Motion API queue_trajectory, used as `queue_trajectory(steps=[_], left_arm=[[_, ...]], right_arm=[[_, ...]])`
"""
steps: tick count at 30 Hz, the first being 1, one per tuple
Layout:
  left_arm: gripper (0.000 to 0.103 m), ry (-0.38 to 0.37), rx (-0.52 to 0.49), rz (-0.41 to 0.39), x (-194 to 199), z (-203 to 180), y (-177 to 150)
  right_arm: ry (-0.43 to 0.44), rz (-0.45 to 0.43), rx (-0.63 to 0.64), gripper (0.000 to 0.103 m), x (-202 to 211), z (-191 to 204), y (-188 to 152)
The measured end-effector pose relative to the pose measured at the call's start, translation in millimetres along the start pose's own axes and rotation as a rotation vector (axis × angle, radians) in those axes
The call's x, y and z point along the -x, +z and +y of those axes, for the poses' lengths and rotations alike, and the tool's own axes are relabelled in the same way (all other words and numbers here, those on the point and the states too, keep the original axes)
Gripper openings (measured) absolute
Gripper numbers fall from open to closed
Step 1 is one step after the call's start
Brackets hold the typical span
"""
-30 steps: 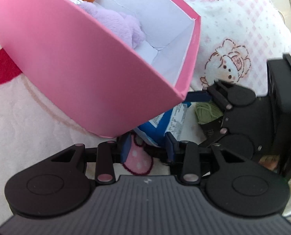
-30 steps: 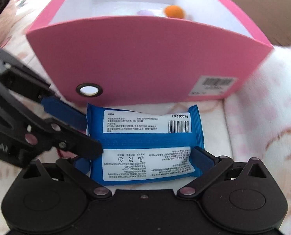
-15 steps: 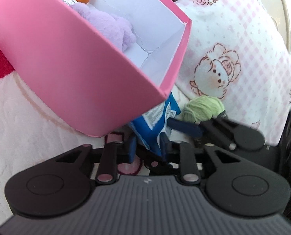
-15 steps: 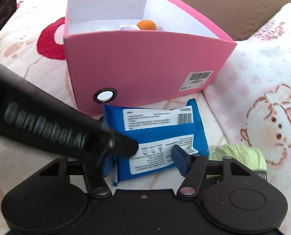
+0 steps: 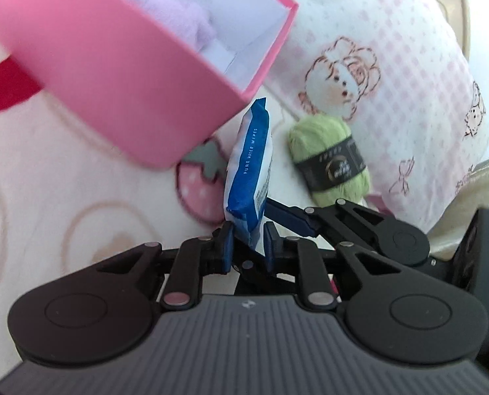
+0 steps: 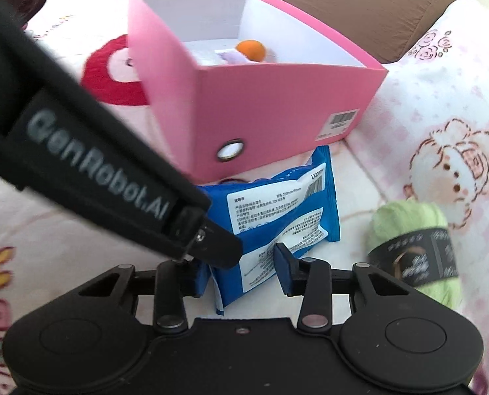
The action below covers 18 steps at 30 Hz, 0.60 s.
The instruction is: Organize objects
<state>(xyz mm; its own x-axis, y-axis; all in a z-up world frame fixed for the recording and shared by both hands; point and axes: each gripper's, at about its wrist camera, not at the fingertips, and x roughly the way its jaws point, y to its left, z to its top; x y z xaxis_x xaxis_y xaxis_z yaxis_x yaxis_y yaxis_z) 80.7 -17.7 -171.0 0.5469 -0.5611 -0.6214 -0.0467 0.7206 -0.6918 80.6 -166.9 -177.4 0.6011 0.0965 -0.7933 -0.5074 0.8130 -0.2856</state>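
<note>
The near end of the blue wipes pack (image 5: 249, 168) is pinched by the fully closed left gripper (image 5: 248, 247), its long axis pointing away toward the pink box (image 5: 119, 75). The right gripper (image 6: 241, 270) is seen closing around the pack, contact uncertain. Beyond, the box's open top is offset leftward; green yarn (image 6: 415, 247) lies rightward

The right gripper (image 6: 244, 271) is closing around a blue wipes pack (image 6: 277, 214), which the left gripper (image 6: 211, 247) pinches. Behind stands a pink box (image 6: 277, 108); green yarn (image 6: 415, 250) lies right.
</note>
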Motion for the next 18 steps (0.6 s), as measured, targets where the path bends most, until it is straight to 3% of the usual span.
queue_trajectory(steps=[7,10,14,16,18], left_arm=[[0.017,0.07,-0.052,0.017,21.5,2.3,-10.6],[0.017,0.099,-0.081,0.027,22.4,0.3,-9.5],[0.017,0.109,-0.078,0.024,21.2,4.4,-2.2],[0.017,0.111,-0.058,0.018,21.1,9.4,1.6],[0.018,0.139,-0.071,0.011,22.4,11.3,3.4]], right_arm=[[0.038,-0.002,-0.093,0.046,11.3,20.2,-2.6],[0.035,-0.005,-0.076,0.046,12.2,30.3,-1.3],[0.102,-0.057,-0.111,0.046,24.4,25.9,-0.4],[0.097,-0.084,-0.105,0.06,30.5,22.5,-1.6],[0.049,-0.111,-0.089,0.087,34.4,15.5,-3.7]])
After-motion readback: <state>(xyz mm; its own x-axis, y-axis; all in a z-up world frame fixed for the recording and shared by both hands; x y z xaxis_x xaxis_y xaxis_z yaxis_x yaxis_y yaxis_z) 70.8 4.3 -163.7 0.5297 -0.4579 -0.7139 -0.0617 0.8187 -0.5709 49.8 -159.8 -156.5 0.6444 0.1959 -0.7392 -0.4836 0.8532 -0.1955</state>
